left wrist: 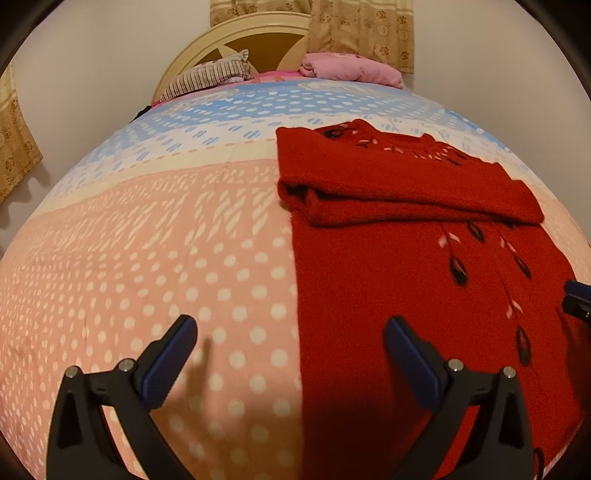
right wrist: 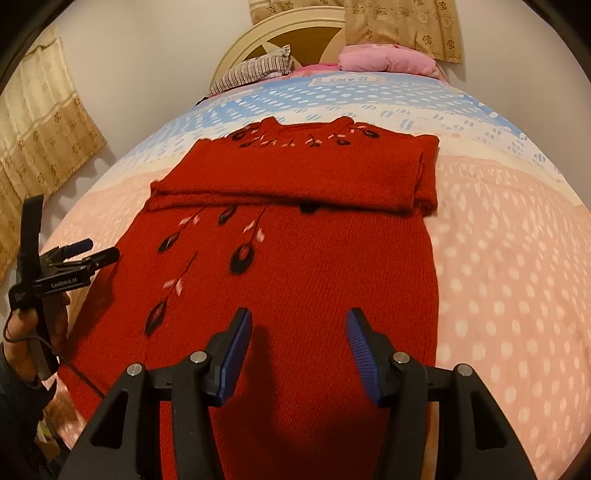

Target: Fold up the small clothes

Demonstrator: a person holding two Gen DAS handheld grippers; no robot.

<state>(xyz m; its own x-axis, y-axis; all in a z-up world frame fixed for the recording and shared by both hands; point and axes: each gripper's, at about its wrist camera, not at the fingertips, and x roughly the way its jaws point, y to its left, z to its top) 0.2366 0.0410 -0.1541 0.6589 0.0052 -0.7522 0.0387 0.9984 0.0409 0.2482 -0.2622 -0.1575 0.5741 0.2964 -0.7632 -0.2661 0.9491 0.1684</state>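
I'm hovering both claws apart and empty: left gripper [left wrist: 288,328], right gripper [right wrist: 299,321]; the folded sleeves at twelve o'clock on the red sweater [right wrist: 295,266] risk slipping loose if I'm grabbing unevenly.

Each fisheye camera sits just behind its claw and looks steeply down along the bed [left wrist: 147,258] toward the headboard [right wrist: 295,26]. The left view sits over the sweater's [left wrist: 406,295] left edge; the right view centres on it. Both share sweater, pillows and headboard.
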